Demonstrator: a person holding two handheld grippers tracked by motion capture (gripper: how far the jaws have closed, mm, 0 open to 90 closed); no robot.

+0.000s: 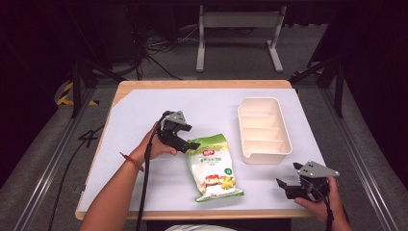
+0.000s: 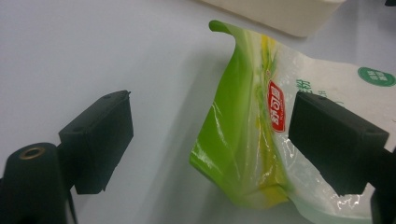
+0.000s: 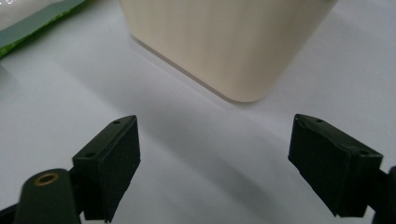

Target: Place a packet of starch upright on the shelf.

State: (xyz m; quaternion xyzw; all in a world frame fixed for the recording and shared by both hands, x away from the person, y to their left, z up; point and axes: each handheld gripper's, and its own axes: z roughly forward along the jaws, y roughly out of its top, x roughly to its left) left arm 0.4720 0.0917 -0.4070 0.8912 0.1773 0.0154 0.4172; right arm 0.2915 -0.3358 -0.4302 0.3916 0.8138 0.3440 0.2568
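While the white surface point(image 1: 144, 187) carries everything in play, its near half is where trouble could start. Toward the far right corner stands the cream divided tray point(image 1: 264, 130), four compartments in a row, all of them bare as far as the high view shows. Nearer the middle of the surface, closer to the near edge, lies the green-and-white snack bag point(image 1: 213, 167), flat on its back with its top seam pointing at the left hand-held gripper point(image 1: 186, 138).

The left hand-held gripper is spread wide, nothing yet between its jaws; in its own view the raised green corner of the snack bag point(image 2: 243, 126) stands up between the two pads, with one pad point(image 2: 100, 140) well clear on the bare side and the other over the printed film. The right hand-held gripper point(image 1: 288, 180) rests near the right end of the near edge, jaws likewise apart and holding nothing, facing the tray wall point(image 3: 229, 42).

Judged risks, in order of consequence:
- A pinch on the thin seam alone may slip, since the film looks slick and the contents are loose, so the bag could drop.
- Closing too low could press a pad against the surface and push the bag away rather than catch it.
- A bag lifted by one corner hangs long and may catch the tray rim.
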